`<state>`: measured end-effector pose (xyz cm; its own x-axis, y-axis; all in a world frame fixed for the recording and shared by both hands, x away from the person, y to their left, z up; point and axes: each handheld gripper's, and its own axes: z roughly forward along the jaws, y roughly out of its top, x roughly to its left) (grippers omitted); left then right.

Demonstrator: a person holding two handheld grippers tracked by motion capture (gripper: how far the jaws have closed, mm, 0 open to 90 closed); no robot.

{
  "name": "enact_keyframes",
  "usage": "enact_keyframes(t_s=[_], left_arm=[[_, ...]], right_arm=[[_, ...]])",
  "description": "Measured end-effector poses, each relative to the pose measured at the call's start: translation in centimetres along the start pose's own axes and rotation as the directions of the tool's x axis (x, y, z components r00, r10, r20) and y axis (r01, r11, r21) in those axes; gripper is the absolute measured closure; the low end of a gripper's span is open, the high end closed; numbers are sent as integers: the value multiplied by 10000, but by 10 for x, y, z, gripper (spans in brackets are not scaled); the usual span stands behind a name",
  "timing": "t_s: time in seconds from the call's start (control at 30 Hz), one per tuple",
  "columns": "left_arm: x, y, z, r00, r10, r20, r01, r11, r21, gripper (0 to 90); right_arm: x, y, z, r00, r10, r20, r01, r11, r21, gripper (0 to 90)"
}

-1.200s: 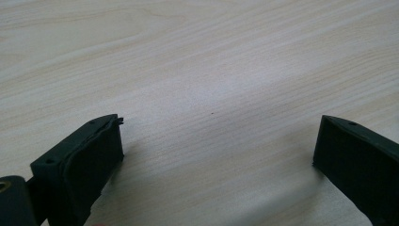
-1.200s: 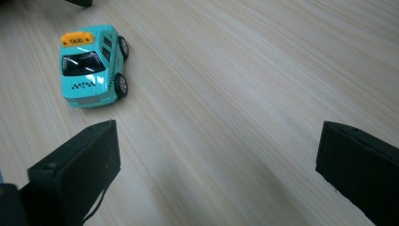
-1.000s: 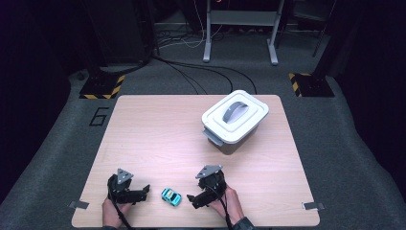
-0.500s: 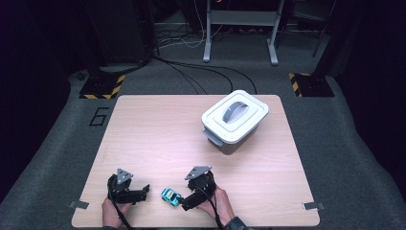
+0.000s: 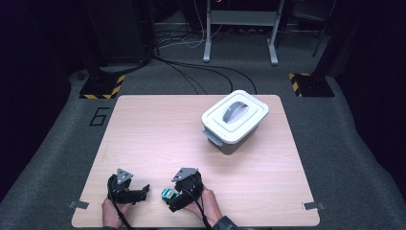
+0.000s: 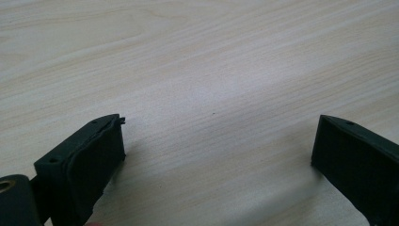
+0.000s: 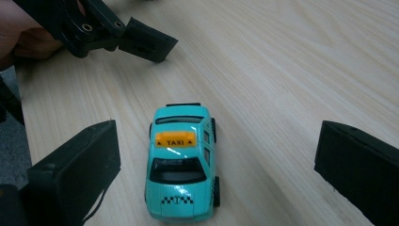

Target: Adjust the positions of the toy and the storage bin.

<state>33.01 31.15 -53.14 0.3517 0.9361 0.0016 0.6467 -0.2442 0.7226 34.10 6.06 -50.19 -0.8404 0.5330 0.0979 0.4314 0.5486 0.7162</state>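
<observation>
Teal toy car [image 7: 182,165], roof sign "TAXI" (orange)

We see the toy taxi [image 7: 182,168] on the table [image 5: 158,134] between our right gripper's [image 5: 173,201] jaws, left gripper [image 5: 139,194] just beside, lidded box [image 5: 234,120] far behind.

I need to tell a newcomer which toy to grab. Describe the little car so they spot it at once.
Start at the wooden table, then go to its near edge, far from the white lidded box. There the car sits between the open jaws of the right hand-held gripper. It is turquoise, with an orange TAXI sign on its roof.
</observation>
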Motion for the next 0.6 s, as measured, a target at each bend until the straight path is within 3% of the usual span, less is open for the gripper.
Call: enact_keyframes(t_s=[0.23,0.4,0.6], left_arm=[[0,0,0,10000,-3,-1,3,10000,2,31],[0,0,0,10000,-3,1,3,10000,-7,31],[0,0,0,10000,5,2,-5,10000,3,31]], right_arm=[[6,0,15,9999,-121,-28,122,9998,178,24],[10,-1,21,9986,-525,86,523,9984,193,254],[14,-2,20,9967,-804,117,801,9965,252,365]])
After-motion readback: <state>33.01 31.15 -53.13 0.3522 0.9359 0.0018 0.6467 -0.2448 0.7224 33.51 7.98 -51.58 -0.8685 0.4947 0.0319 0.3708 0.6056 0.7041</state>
